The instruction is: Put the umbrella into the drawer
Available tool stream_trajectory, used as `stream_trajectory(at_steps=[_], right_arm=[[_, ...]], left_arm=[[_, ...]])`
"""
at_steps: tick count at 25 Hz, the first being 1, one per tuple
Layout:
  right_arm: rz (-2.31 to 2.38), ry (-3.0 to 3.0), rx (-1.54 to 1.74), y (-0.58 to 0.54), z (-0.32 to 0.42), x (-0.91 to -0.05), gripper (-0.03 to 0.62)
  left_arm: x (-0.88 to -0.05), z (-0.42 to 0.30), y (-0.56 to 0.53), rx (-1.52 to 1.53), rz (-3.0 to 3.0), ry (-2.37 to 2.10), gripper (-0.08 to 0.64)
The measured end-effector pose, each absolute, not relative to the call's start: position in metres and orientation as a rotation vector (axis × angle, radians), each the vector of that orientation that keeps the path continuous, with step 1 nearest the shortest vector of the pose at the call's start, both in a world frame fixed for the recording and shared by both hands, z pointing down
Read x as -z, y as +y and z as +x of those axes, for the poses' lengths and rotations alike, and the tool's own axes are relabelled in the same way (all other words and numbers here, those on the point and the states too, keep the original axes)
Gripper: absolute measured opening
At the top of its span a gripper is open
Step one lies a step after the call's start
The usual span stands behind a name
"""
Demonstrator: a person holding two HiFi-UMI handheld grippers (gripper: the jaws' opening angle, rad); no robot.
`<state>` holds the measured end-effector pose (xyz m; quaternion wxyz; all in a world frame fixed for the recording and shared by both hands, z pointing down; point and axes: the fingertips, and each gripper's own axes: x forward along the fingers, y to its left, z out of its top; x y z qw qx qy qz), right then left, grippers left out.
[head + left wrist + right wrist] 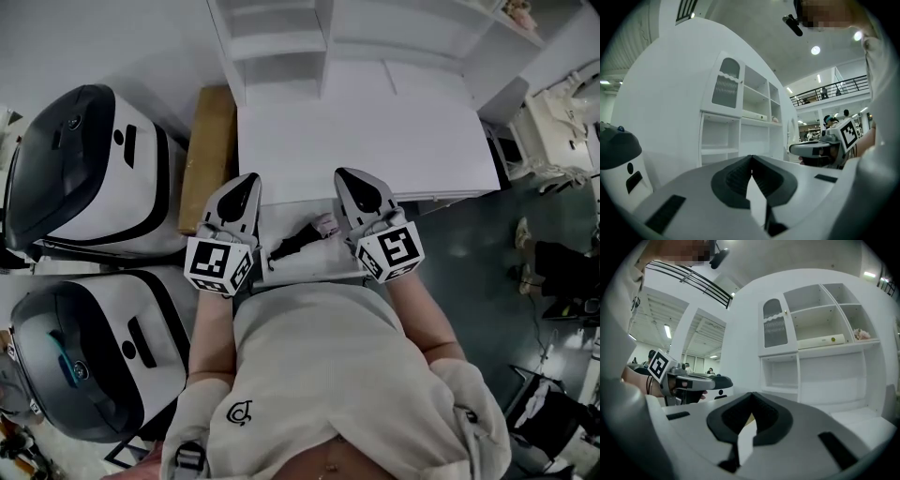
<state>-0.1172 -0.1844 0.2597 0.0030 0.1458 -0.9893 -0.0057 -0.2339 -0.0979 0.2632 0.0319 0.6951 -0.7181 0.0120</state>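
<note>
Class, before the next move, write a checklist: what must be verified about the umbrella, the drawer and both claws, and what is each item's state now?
1. Umbrella lies inside the drawer: ok.
2. Drawer pushed shut: not ok, it stands open.
3. Left claw shut and empty: ok.
4. Right claw shut and empty: ok.
5. Umbrella lies low enough for the drawer to shut: cannot tell.

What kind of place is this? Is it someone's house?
Probably not a house: more likely a big indoor workshop hall. A black upper-floor railing and ceiling lights show beyond the white shelf cabinet, and two large white-and-black machines stand beside the white desk.
</note>
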Motion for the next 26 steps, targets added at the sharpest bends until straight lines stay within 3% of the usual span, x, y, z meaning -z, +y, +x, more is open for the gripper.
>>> stream_trajectory(at_steps=[26], right_arm=[[0.409,-3.084,0.076,-0.170,-0.113,-0.259,0.005]], left_arm=[[-0.250,-0.217,-0.094,-0.057,2.188,-2.243,0.012]])
